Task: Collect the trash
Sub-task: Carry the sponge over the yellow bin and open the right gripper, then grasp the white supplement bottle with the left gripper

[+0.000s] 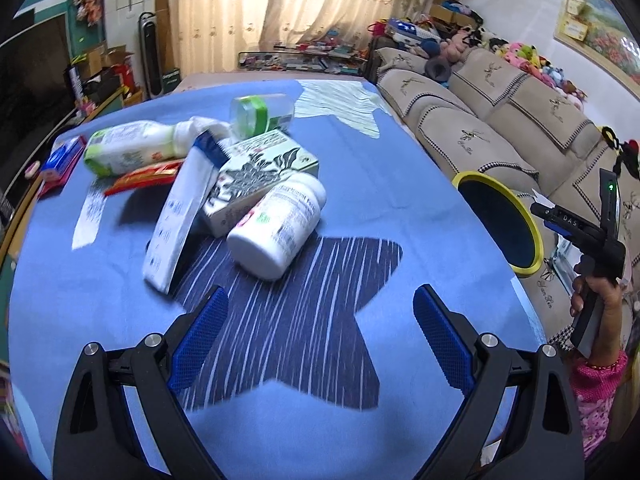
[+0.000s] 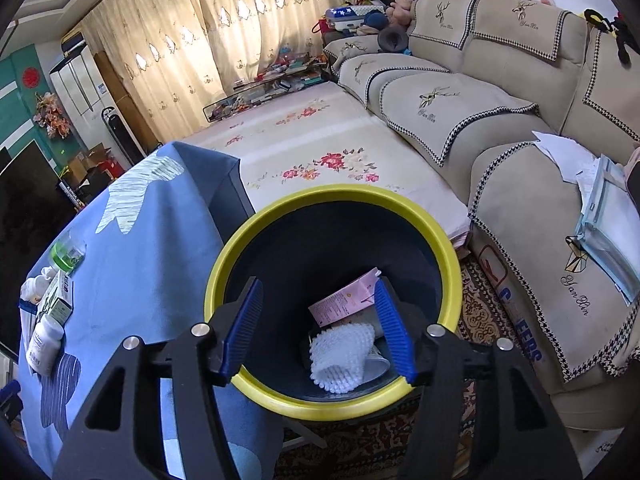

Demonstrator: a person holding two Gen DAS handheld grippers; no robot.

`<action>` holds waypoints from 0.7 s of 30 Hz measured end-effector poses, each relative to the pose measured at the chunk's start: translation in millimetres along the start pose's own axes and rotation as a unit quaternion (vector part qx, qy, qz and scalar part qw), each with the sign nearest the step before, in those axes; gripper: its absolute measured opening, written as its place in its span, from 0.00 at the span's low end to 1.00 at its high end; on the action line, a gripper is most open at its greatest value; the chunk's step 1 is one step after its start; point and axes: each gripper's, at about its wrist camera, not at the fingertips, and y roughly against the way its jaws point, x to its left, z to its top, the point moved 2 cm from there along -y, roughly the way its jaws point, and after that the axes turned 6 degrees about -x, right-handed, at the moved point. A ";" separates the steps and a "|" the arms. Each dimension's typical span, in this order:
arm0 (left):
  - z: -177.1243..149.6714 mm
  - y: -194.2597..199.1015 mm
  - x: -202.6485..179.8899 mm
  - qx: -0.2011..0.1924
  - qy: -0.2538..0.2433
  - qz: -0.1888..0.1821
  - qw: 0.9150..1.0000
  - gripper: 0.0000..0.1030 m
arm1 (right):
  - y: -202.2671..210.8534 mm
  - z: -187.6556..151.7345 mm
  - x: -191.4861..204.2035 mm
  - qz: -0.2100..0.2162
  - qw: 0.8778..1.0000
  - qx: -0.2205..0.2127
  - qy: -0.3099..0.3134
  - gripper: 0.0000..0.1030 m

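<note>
The left gripper (image 1: 316, 336) was held spread wide and empty over the near part of the table (image 1: 400, 184), short of the trash pile. The right gripper (image 2: 318, 332) was also spread and empty, above the yellow-rimmed bin (image 2: 332, 200) set just off the table's right edge; a pink carton (image 2: 344, 300) and a white cloth (image 2: 340, 356) were seen already inside.

The pile was stacked loosely toward the far left of the table: a white pill bottle (image 1: 276, 228) lay on its side against a patterned box (image 1: 256, 184), with a tall white box (image 1: 180, 216) leaning on it. If the bottle were pulled, a slide of the leaning boxes was judged likely. The round bottle could roll out of the grip. A milk bottle (image 1: 136, 148) and a green jar (image 1: 260, 114) near the far edge could be knocked off.
</note>
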 end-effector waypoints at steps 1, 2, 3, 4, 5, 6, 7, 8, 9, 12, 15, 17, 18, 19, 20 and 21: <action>3.3 -3.5 1.0 0.000 -0.001 -0.003 1.000 0.90 | -1.0 -1.2 0.4 0.001 1.000 0.002 0.001 0.54; 6.9 -6.9 2.3 -0.001 -0.001 -0.007 1.000 0.90 | -2.3 -2.8 1.5 0.002 1.000 0.004 0.002 0.54; 11.5 -10.8 4.6 -0.003 -0.001 -0.014 1.000 0.90 | -3.4 -3.8 2.0 0.003 1.000 0.005 0.003 0.54; 15.3 -13.8 6.4 -0.006 -0.002 -0.018 1.000 0.90 | -4.1 -4.5 2.7 0.004 1.000 0.007 0.004 0.54; 18.0 -15.7 7.4 -0.009 -0.005 -0.021 1.000 0.90 | -4.9 -5.3 3.3 0.005 1.000 0.008 0.005 0.54; 21.9 -18.8 8.5 -0.013 -0.011 -0.028 0.999 0.90 | -5.6 -5.5 3.6 0.005 1.000 0.009 0.005 0.54; 25.4 -22.6 9.5 -0.012 -0.015 -0.033 0.999 0.90 | -6.6 -5.4 3.6 0.005 1.000 0.010 0.005 0.54; 27.2 -25.6 9.6 -0.010 -0.017 -0.036 0.999 0.89 | -7.2 -5.4 3.7 0.005 1.000 0.010 0.005 0.54; 30.8 -30.5 11.3 -0.006 -0.019 -0.041 0.999 0.89 | -8.0 -5.7 3.6 0.005 1.000 0.011 0.004 0.54; 36.5 -38.7 13.3 -0.005 -0.026 -0.038 0.999 0.88 | -10.3 -6.6 3.4 0.006 1.000 0.014 0.004 0.54; 40.5 -45.9 12.5 -0.004 -0.038 -0.039 0.999 0.88 | -12.8 -7.9 2.3 0.006 1.000 0.017 0.004 0.54; 41.2 -50.8 12.1 0.001 -0.042 -0.036 0.998 0.87 | -14.7 -8.7 1.8 0.006 1.000 0.020 0.004 0.54; 41.5 -55.3 12.8 0.006 -0.043 -0.033 0.999 0.86 | -15.7 -8.9 2.2 0.006 1.000 0.021 0.004 0.54; 41.7 -59.6 13.4 0.012 -0.043 -0.031 0.999 0.84 | -16.6 -8.9 2.5 0.007 1.000 0.022 0.004 0.54; 40.9 -63.1 13.6 0.018 -0.042 -0.029 0.999 0.83 | -17.4 -9.8 2.2 0.008 1.000 0.024 0.005 0.54; 40.5 -67.7 14.4 0.025 -0.041 -0.027 0.998 0.82 | -18.2 -9.8 2.5 0.008 1.000 0.025 0.005 0.54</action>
